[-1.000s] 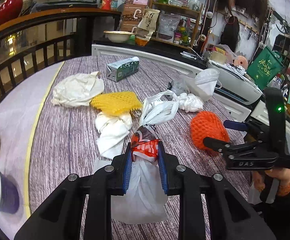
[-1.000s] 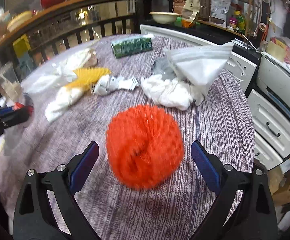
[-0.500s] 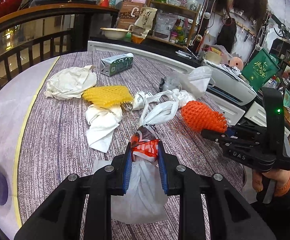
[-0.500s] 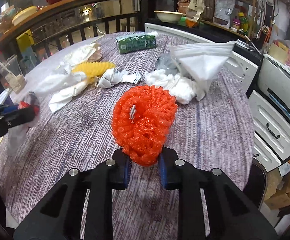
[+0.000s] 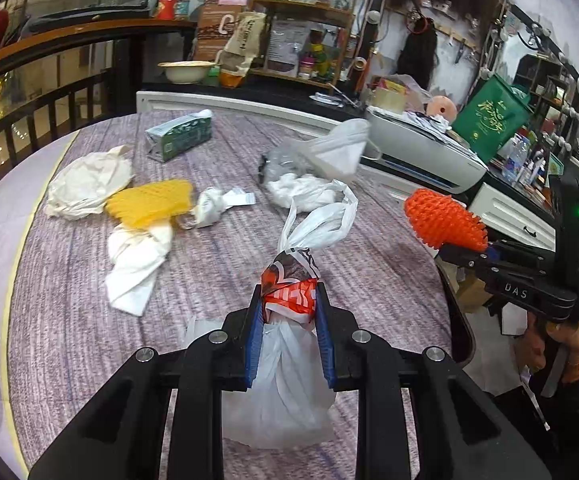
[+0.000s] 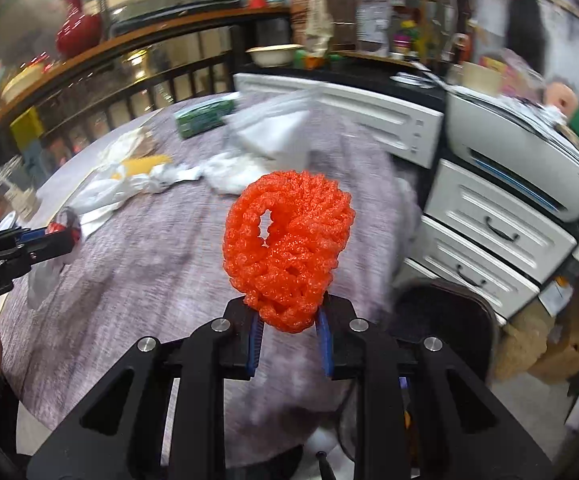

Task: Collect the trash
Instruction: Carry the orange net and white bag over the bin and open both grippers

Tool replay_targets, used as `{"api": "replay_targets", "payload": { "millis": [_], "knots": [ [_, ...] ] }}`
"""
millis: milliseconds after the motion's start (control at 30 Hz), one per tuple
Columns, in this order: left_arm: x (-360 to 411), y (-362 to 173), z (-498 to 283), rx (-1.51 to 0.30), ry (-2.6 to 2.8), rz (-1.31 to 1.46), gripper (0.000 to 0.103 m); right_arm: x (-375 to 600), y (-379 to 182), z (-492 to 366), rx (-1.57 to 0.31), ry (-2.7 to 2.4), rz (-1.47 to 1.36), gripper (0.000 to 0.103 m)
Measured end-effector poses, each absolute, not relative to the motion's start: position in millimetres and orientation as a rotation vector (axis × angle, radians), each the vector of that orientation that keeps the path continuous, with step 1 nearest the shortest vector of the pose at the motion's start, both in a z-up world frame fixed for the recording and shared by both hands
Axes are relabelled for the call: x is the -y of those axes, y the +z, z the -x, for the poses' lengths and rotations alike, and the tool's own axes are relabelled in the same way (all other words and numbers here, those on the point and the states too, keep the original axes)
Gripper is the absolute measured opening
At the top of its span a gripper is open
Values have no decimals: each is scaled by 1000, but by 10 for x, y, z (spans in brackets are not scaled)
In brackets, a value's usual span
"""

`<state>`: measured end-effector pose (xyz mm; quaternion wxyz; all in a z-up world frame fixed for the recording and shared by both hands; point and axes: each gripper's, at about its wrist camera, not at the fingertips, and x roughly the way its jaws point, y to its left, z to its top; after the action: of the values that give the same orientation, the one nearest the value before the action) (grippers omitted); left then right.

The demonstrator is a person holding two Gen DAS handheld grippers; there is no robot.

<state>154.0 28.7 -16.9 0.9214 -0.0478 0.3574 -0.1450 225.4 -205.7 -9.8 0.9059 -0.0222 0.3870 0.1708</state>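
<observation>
My left gripper [image 5: 289, 312] is shut on the printed neck of a white plastic bag [image 5: 285, 392], which hangs below the pads over the near edge of the round table [image 5: 217, 248]. My right gripper [image 6: 288, 326] is shut on an orange foam net [image 6: 287, 248], lifted clear of the tabletop near its right edge. In the left wrist view that orange foam net [image 5: 441, 220] juts out from the right gripper [image 5: 465, 250], held by a hand at the right. Loose trash stays on the table: a yellow foam net [image 5: 149, 202], crumpled white papers [image 5: 85, 184], a green carton [image 5: 179, 134].
A white bag and tissue wad [image 5: 321, 168] lie at the table's far right. White drawers [image 6: 497, 236] and a printer [image 6: 521, 148] stand to the right. A dark bin [image 6: 441, 320] sits on the floor beside the table. A railing [image 5: 37, 108] curves behind.
The right gripper closed on the orange foam net, lifted it off the table and carried it toward the right edge. The left gripper kept its hold on the bag and shifted slightly.
</observation>
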Motion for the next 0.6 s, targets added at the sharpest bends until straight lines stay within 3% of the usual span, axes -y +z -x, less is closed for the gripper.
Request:
{"api": "replay_targets", "payload": {
  "millis": [300,600],
  "knots": [
    [286,-101,-1620,-729,-399,73,24,2865,-300,-2168,-831,189,-44,23],
    [820,-35,-1691,-716,-491,48,24,3335,-893,-2333,-943,59,-83,23]
  ]
}}
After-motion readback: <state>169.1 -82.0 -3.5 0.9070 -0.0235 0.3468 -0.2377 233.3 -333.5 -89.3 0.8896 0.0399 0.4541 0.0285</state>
